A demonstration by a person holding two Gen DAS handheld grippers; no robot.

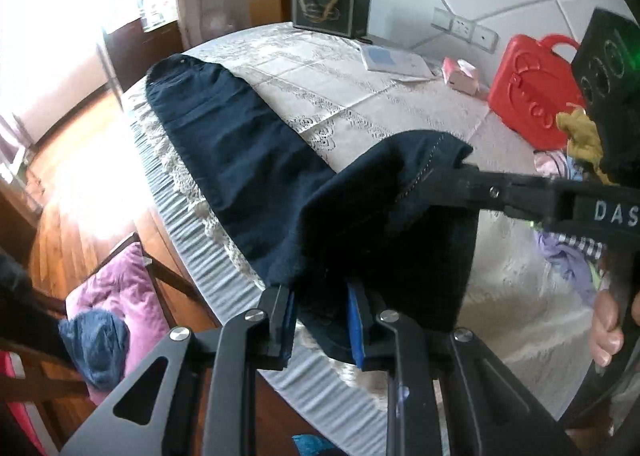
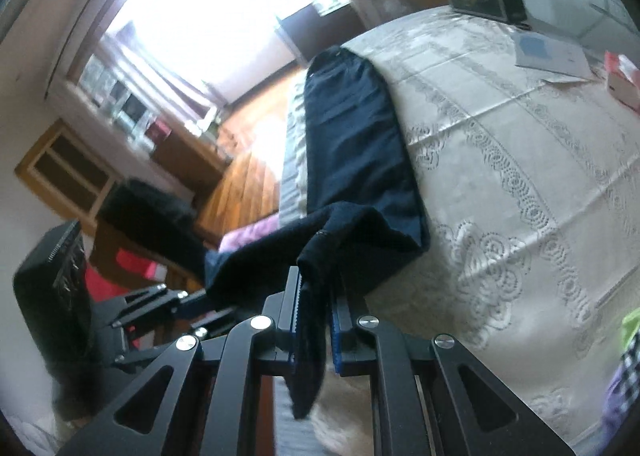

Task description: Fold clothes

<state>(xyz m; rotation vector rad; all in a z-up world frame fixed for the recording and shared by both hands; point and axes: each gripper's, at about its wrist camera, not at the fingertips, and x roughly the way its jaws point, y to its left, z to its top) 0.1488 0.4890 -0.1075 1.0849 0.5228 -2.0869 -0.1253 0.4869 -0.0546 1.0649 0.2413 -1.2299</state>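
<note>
1 navy trousers on table; 2 grippers, left gripper and right gripper, clamp hem.

Trousers on table along edge; box behind.

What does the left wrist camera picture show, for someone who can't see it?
Two black grippers, the left gripper and the right gripper, each pinch one end of long dark navy trousers and lift it off a round table under a cream lace tablecloth. A red plastic case stands farther back.
</note>
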